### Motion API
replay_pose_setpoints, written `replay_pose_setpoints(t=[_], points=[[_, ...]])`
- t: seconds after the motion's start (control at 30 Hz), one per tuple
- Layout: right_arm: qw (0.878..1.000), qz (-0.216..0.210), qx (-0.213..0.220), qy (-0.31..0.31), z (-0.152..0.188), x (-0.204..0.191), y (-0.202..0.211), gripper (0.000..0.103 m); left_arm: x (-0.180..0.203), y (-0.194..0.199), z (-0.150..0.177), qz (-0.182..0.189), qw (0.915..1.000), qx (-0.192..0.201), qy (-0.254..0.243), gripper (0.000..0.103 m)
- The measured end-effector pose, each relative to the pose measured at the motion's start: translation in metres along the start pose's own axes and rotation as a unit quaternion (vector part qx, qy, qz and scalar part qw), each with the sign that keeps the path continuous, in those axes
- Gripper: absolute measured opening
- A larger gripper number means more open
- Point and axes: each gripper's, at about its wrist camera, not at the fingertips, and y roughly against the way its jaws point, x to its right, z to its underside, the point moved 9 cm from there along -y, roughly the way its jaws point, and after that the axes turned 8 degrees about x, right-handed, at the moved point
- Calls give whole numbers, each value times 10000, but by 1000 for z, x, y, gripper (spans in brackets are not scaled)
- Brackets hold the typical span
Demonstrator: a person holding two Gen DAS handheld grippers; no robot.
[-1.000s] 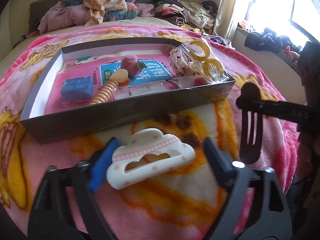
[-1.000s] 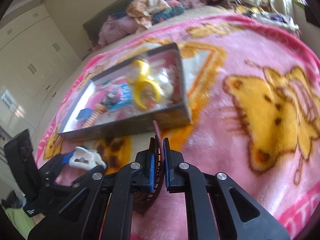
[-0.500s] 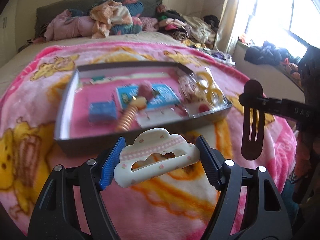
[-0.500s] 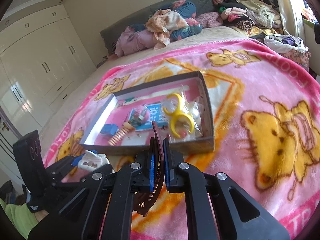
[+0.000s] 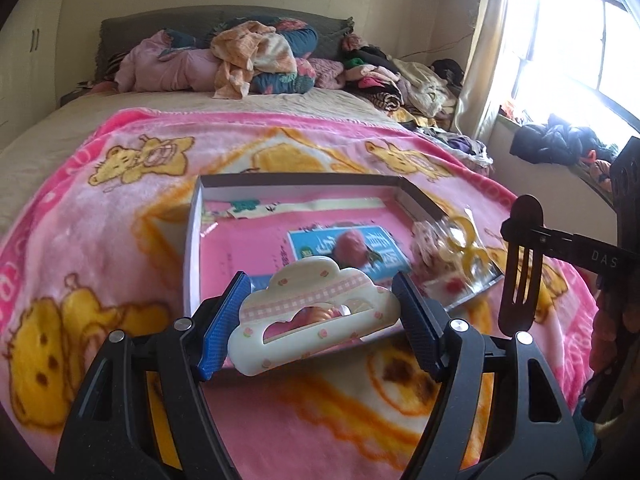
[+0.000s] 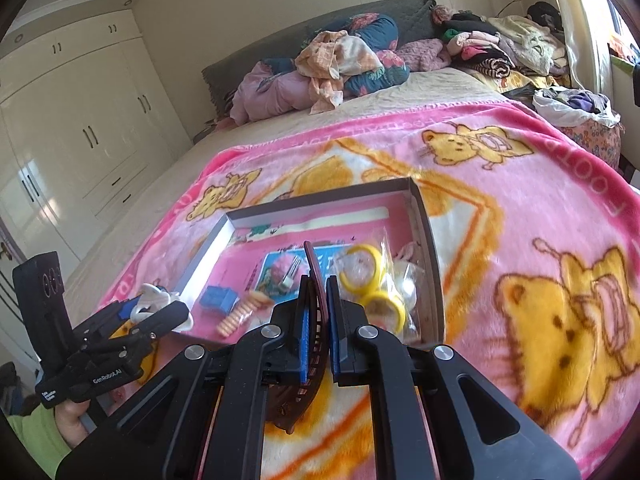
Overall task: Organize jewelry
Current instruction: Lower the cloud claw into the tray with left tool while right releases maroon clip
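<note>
My left gripper [image 5: 320, 320] is shut on a cream cloud-shaped hair claw [image 5: 316, 316] and holds it above the near edge of the open grey box [image 5: 192, 240]. My right gripper [image 6: 316, 320] is shut on a dark brown snap hair clip [image 6: 314, 276], held above the box's [image 6: 424, 248] near right part. The clip also shows at the right of the left wrist view [image 5: 522, 268]. The left gripper with the claw shows at the left of the right wrist view [image 6: 154, 304]. The box holds a bag of yellow rings [image 6: 372, 284], a blue block [image 6: 220, 300], an orange spiral piece [image 6: 240, 314] and a pink pompom clip [image 6: 280, 272].
The box lies on a pink bear-print blanket [image 6: 540, 280] on a bed. Piled clothes and pillows [image 5: 248, 60] lie at the headboard. White wardrobes [image 6: 80, 140] stand left; a window with clothes on the sill [image 5: 560, 140] is right.
Both grippers have risen and tilted up, each still holding its clip. The left gripper has closed tighter on the cloud claw and lifted it off the blanket toward the box.
</note>
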Motion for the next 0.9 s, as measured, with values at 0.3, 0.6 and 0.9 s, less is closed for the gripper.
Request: replay_pose_setpoints(t=[0.3,0.6,0.9], points=[[9999,101,-9,98,-11,4,-24,8,-12,-19,-7,-117,9999,-25,56,64],[9992,172,-176,320,-9,4,-57,8,-18,-35,-1,-172,9997,-174,84,64],[9984,282,-303,386,1,5,-78,8,-19,-45,5,-198,9994,-281,57,64]])
